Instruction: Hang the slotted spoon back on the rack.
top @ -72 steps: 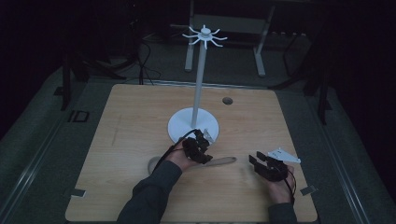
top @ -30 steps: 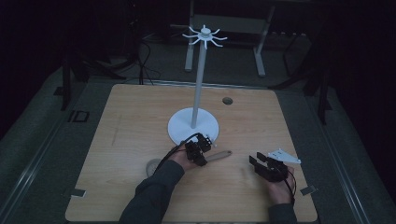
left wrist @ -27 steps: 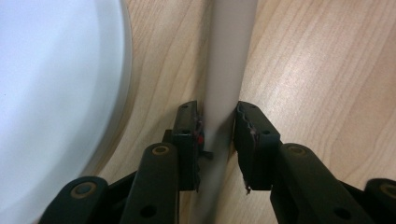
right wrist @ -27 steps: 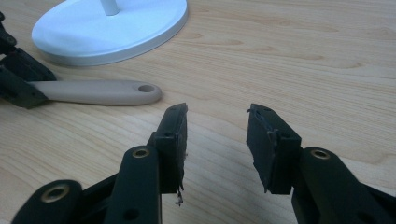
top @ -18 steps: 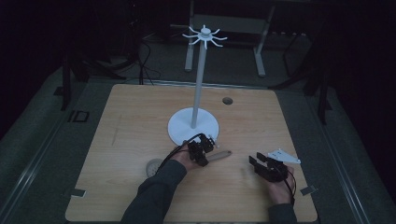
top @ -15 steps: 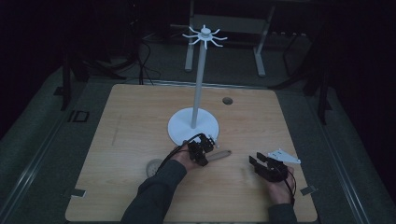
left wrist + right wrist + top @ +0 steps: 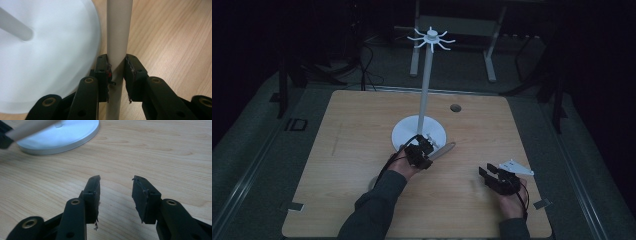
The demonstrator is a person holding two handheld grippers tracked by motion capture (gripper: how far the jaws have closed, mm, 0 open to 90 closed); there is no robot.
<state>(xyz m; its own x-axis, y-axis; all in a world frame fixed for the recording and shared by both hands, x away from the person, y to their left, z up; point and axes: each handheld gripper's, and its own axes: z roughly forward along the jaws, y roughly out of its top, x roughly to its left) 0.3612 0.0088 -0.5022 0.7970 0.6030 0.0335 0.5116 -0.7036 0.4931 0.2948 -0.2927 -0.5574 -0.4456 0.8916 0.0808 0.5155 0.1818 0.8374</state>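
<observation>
A white stand (image 7: pixel 427 85) with a ring of hooks on top rises from a round base (image 7: pixel 404 132) on the wooden table (image 7: pixel 352 120). My left gripper (image 7: pixel 424 148) sits at the base's near edge, shut on a pale wooden rod-like handle (image 7: pixel 444 149) that juts to the right. In the left gripper view the handle (image 7: pixel 117 30) runs between the jaws of the left gripper (image 7: pixel 116 58), beside the base (image 7: pixel 50 55). My right gripper (image 7: pixel 486 174) rests open near the front right, and nothing lies between the jaws of the right gripper (image 7: pixel 116 180).
A small dark hole (image 7: pixel 455 107) sits in the table's far side. A faint round shape (image 7: pixel 373 183) lies by the left forearm. The right gripper view has the white base (image 7: pixel 62 135) and the held handle (image 7: pixel 30 128) at its top left. Dark floor surrounds the table.
The left gripper has shifted slightly toward the stand's base, and the handle's free end has swung up from the bare table to the base's edge. The right gripper has stayed put.
</observation>
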